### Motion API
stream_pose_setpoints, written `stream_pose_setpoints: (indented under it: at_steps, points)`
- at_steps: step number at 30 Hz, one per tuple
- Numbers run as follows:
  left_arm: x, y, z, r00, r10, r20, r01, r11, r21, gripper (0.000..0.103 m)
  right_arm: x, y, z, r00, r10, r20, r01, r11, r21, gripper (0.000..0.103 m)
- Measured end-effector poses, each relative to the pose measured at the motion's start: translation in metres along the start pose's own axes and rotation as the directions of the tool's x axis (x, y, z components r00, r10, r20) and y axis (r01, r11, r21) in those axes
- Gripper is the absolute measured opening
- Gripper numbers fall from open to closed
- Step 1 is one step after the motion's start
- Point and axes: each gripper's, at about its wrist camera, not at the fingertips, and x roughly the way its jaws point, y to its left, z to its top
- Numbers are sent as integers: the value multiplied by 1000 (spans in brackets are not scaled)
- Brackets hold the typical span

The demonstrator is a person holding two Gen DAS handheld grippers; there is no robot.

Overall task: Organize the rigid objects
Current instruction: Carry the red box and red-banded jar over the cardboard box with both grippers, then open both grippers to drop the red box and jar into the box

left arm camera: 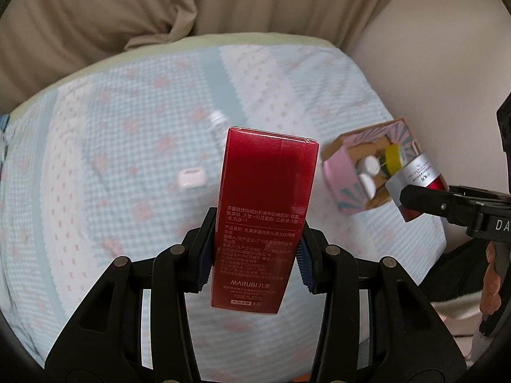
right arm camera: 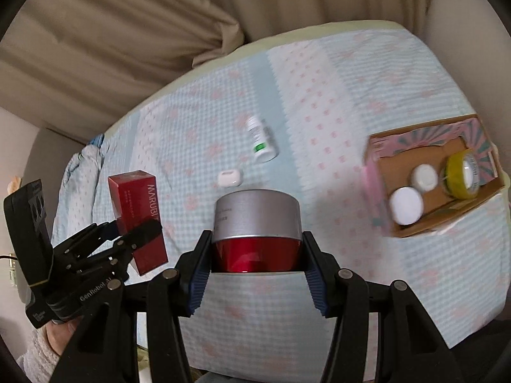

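My left gripper [left arm camera: 254, 255] is shut on a tall red MARUBI box [left arm camera: 266, 210] and holds it upright above the bed; the box also shows in the right wrist view [right arm camera: 137, 217]. My right gripper [right arm camera: 257, 268] is shut on a red jar with a silver lid [right arm camera: 257, 226], held above the bed; it also shows in the left wrist view [left arm camera: 415, 185]. An open pink cardboard box [right arm camera: 479, 191] lies at the right with two white jars [right arm camera: 406, 206] and a yellow tape roll [right arm camera: 461, 175] inside. A white bottle [right arm camera: 261, 140] and a white earbud case [right arm camera: 229, 177] lie on the bedspread.
The bed has a light-blue checked spread with pink dots [right arm camera: 319, 95]. Beige curtains [right arm camera: 127, 32] hang behind it and a wall stands at the right [left arm camera: 431, 48]. The pink box also shows in the left wrist view [left arm camera: 338, 175].
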Motion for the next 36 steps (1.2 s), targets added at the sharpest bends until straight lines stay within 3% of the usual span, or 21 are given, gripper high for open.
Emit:
stream_pose_setpoints:
  at_steps: [7, 18, 27, 36]
  points:
    - [29, -104, 34, 1000, -18, 7, 18, 999, -31, 40, -43, -104, 26, 1000, -6, 16, 6, 1000, 7, 50]
    - [134, -239, 71, 995, -85, -43, 82, 995, -59, 40, -53, -261, 83, 997, -76, -16, 76, 997, 23, 50]
    - [224, -294, 87, 986, -79, -145, 74, 996, -42, 40, -12, -346, 123, 993, -84, -77, 90, 994, 68, 50]
    - [301, -317, 91, 969, -43, -242, 51, 998, 29, 40, 52, -395, 142, 987, -74, -145, 90, 990, 110, 50]
